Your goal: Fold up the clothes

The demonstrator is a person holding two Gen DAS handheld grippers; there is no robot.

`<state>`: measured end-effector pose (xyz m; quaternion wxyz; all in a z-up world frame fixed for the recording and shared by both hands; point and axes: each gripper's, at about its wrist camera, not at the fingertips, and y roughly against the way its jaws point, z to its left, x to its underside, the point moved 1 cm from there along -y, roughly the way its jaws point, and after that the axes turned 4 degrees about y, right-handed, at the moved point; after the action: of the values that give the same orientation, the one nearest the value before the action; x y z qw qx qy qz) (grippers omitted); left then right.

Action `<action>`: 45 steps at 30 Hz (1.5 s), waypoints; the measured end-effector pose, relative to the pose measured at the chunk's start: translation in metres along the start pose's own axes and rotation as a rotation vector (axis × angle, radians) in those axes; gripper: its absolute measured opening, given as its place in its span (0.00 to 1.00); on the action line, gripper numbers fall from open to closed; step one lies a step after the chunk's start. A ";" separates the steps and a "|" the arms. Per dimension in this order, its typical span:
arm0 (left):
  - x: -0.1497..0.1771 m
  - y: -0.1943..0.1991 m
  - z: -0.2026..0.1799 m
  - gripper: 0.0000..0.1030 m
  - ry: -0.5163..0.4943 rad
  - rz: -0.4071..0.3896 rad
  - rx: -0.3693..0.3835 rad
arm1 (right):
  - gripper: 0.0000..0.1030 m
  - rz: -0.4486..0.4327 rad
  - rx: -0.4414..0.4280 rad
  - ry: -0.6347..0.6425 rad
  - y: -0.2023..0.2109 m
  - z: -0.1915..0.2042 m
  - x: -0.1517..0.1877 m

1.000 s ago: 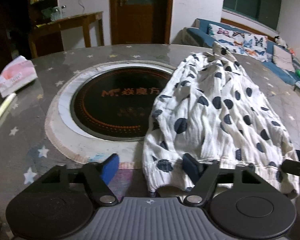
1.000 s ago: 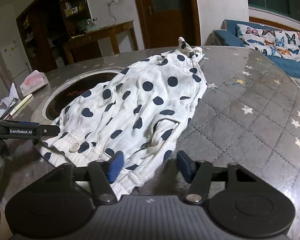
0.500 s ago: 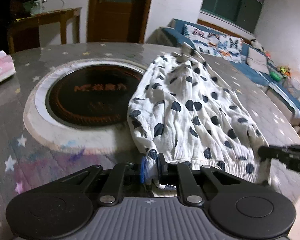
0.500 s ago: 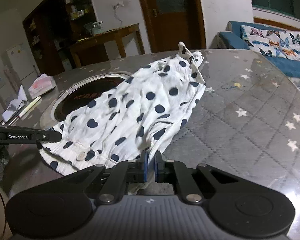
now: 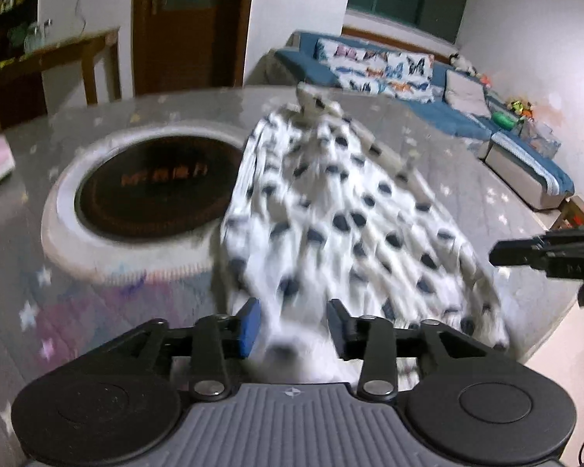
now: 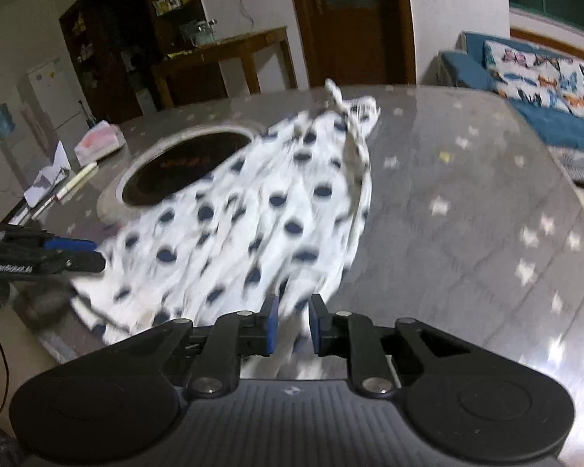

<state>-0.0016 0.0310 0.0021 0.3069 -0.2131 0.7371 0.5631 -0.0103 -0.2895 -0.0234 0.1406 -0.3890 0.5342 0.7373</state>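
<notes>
The left gripper [image 5: 294, 325] is seen at the bottom centre of its own view with the jaws spread apart, blurred white cloth lying between them but not pinched. The polka-dot garment [image 5: 342, 218] is spread from the lower centre toward the upper middle of that frame, on the grey star-patterned table [image 5: 27, 272], its left edge just beside the dark round cooktop [image 5: 155, 186] at centre left. The right gripper [image 6: 294, 325], at the bottom centre of the right wrist view, is held with a narrower gap, cloth showing between the blue pads; whether the hem is gripped cannot be told through the blur. The step in hand is judged to be the release of the garment's near hem after a pull toward the table edge. A fresh grasp is called for next to begin a fold. Half a second earlier both grippers were clamped on the hem; now both are opened.
</notes>
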 end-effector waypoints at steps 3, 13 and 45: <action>-0.015 -0.001 -0.005 0.54 -0.004 -0.040 0.015 | 0.29 -0.036 0.024 0.039 -0.010 -0.008 -0.028; -0.036 -0.060 -0.014 0.67 0.014 -0.023 0.027 | 0.33 -0.092 0.052 0.113 -0.087 -0.032 -0.127; -0.033 -0.098 -0.012 0.72 -0.004 0.024 0.012 | 0.04 0.005 0.364 0.094 -0.177 -0.145 -0.182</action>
<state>0.0843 -0.0087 -0.0408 0.3028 -0.2012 0.7423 0.5628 0.2806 -0.3130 -0.0301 0.1817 -0.3899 0.6655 0.6100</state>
